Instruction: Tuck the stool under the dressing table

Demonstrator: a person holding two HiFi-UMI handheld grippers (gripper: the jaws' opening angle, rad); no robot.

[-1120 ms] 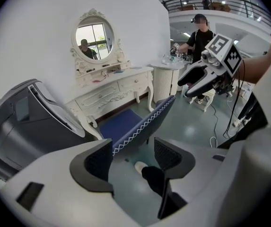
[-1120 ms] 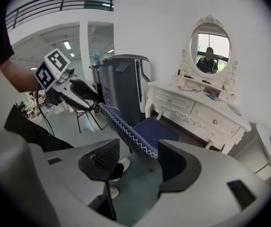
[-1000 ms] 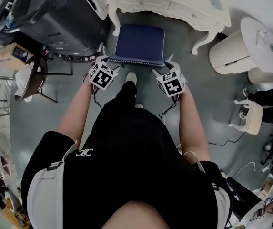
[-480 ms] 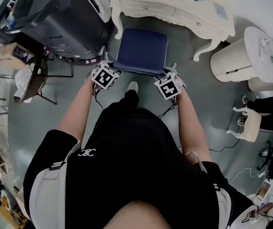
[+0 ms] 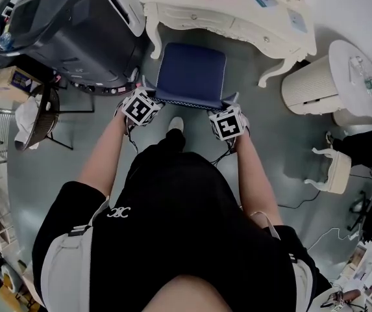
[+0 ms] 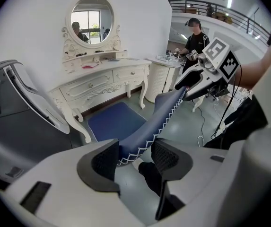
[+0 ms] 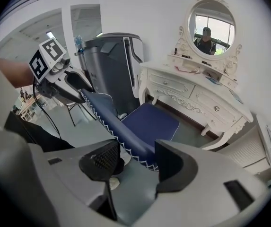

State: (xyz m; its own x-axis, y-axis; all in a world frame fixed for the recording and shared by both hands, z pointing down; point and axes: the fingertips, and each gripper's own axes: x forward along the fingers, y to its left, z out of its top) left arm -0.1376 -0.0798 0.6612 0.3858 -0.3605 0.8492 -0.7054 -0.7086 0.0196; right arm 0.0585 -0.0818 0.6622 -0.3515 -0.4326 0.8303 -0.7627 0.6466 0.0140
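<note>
**Both claws at stool's near edge**

L gripper [image 6: 134, 156], at the stool's [image 5: 192, 70] 7 o'clock corner, had its jaws closing w/ the blue seat edge btwn them, not yet clamped. Stool stood at the person's 12 o'clock, just in front of the dressing table [image 5: 237, 15]. R gripper [image 7: 137, 161], at the 5 o'clock corner, was spread around the seat edge.

Bright even indoor light, fisheye-warped edges, sharp focus
</note>
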